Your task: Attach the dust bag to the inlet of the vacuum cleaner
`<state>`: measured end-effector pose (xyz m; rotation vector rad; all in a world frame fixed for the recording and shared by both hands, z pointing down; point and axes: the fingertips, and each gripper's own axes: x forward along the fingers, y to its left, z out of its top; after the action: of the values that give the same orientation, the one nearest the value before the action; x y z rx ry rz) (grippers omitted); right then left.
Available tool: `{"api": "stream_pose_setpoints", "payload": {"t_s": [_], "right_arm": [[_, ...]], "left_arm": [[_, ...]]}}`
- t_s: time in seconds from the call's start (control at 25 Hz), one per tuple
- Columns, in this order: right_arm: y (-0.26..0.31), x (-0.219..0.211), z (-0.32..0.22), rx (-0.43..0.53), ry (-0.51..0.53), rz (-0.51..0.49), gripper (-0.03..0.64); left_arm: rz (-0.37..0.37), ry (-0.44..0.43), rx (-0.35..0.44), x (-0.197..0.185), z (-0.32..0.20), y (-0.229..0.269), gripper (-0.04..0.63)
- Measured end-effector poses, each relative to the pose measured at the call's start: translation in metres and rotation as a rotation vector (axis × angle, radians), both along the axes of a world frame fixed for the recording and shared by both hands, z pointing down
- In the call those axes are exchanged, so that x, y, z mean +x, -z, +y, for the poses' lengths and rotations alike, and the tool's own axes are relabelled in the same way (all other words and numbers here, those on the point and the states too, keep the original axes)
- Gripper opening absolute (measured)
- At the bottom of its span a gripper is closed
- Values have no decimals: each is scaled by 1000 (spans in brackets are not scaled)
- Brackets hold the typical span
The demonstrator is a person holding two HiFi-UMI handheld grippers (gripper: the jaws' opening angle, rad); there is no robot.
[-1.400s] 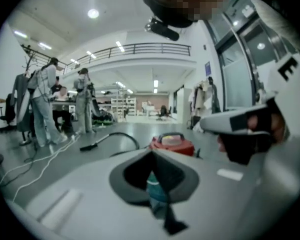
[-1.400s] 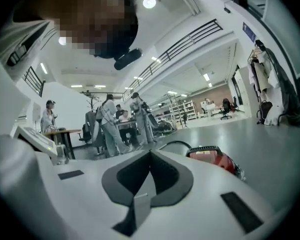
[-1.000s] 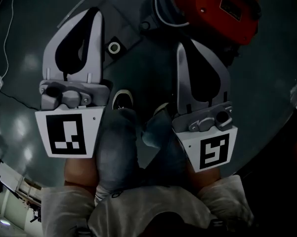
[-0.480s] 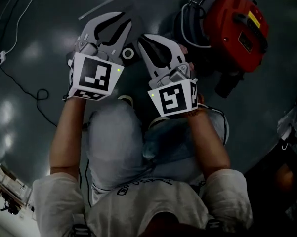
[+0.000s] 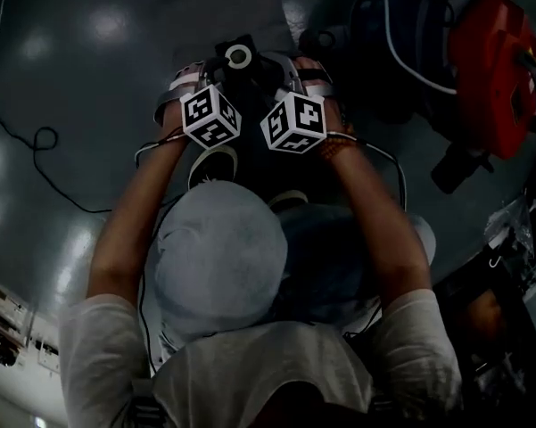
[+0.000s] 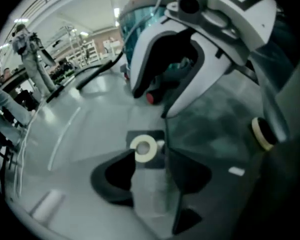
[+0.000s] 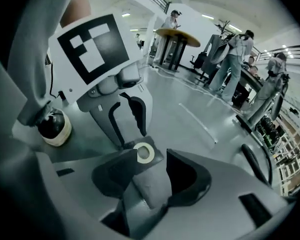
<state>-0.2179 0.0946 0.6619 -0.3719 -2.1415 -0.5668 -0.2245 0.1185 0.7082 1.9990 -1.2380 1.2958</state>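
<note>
Left gripper [image 6: 150, 153] and right gripper [image 7: 152, 157], jaws just opened wide, straddled the dust bag [image 5: 239, 57] on the floor [image 5: 89, 105], apparently to grasp it.

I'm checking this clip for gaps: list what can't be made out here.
Vacuum cleaner inlet: head view, too dark to find.
Dust bag below its white ring: head view, marker cubes cover it.
Left claw, right claw: jaws have just been opening, bag between them; in gripper views the jaws themselves hide any contact.
</note>
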Motion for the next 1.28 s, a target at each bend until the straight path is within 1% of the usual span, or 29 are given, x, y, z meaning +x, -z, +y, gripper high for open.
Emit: {"api": "stream_pose_setpoints", "payload": {"t_s": [0.12, 0.28, 0.4, 0.48, 0.56, 0.64, 0.8, 0.92, 1.0, 1.04, 1.08, 1.12, 1.2, 1.28], "right_arm": [[-34, 6, 4, -10, 6, 54, 161], [-56, 12, 4, -14, -12, 88, 161], [-65, 20, 7, -10, -12, 115, 161], [-70, 24, 7, -3, -8, 127, 161], [-72, 26, 7, 9, 0, 133, 161], [-71, 26, 6, 35, 14, 130, 161], [-61, 15, 1, 81, 42, 97, 161], [-45, 9, -1, 103, 74, 75, 161], [-29, 8, -1, 92, 98, 65, 160], [-19, 5, -2, 78, 104, 58, 152], [-7, -1, -5, 66, 105, 47, 93], [6, -7, -9, 53, 102, 35, 62], [37, -11, -11, 13, 95, 31, 41], [73, -2, -7, -34, 81, 44, 37]], "left_arm": [[-27, -30, -74, 7, 13, -33, 222], [-86, -60, -129, 3, 21, -62, 224], [-104, -80, -122, 3, 22, -69, 215], [-120, -94, -92, 2, 20, -65, 152], [-123, -106, -70, 0, 19, -59, 116], [-91, -106, -64, 0, 18, -47, 89], [15, -110, -64, -4, 14, -11, 51], [104, -145, -90, -1, 11, 26, 38], [147, -185, -117, 4, 10, 54, 37], [154, -209, -132, 2, 8, 68, 37], [149, -238, -145, -3, 5, 82, 37], [137, -271, -156, -10, 0, 96, 37], [127, -332, -183, -16, -6, 130, 37], [141, -383, -211, -11, -8, 168, 38]]}}
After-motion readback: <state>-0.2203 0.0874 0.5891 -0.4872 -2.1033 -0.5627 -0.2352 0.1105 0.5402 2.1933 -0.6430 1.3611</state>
